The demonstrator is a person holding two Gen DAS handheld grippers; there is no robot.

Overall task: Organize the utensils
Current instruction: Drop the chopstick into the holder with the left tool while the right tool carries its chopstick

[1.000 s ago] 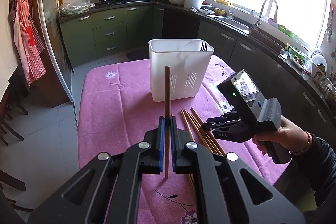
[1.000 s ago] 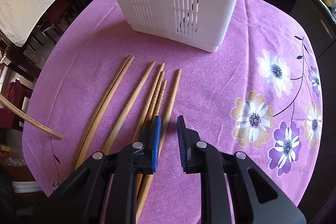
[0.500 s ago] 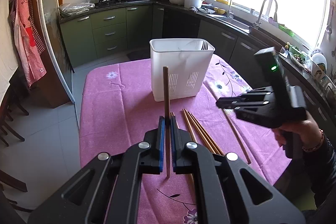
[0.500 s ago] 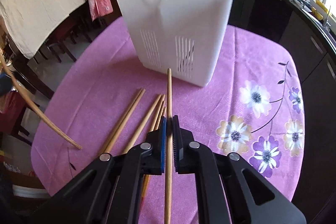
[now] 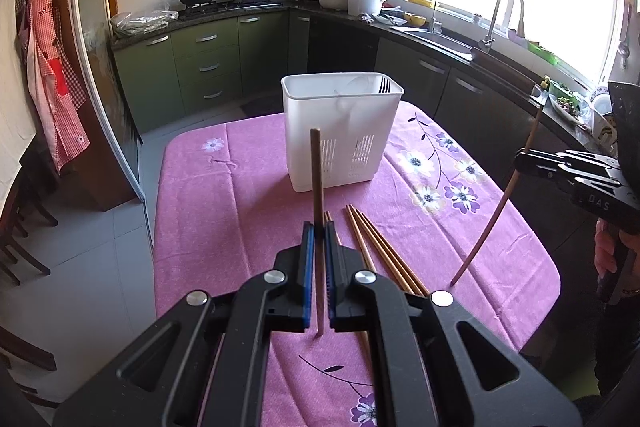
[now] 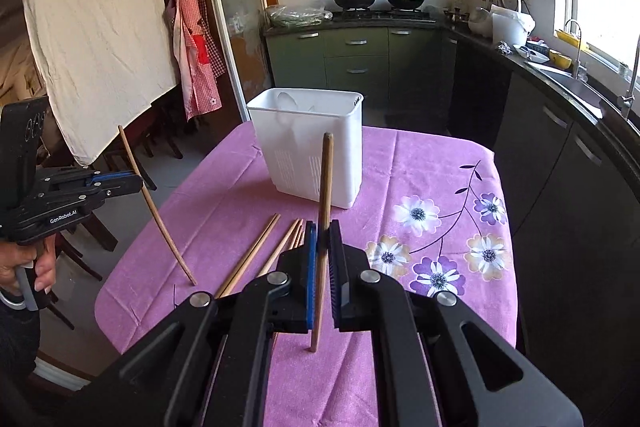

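Currently we see the table [image 5: 208, 211], covered with a purple floral cloth, as the largest item, standing in a kitchen with green cabinets [image 5: 208, 63]. Toward its far end stands the white utensil holder [image 5: 340, 131], upright, with fork tines showing at its right inner corner in the left wrist view. On the cloth between the holder and us lie the loose chopsticks [image 5: 380, 251], side by side and pointing roughly at the holder.

We hold the left gripper [image 5: 319, 259] clenched on one chopstick [image 5: 317, 179]; this stick stands nearly upright between the blue pads, its top overlapping the holder's front wall in that view. We hold the right gripper [image 6: 323, 259] likewise clamped on a second chopstick [image 6: 326, 179], raised above the cloth and near upright, its upper end in line with the holder. Neither held stick touches the holder. Each gripper is above the near part of the table, well apart from the other.
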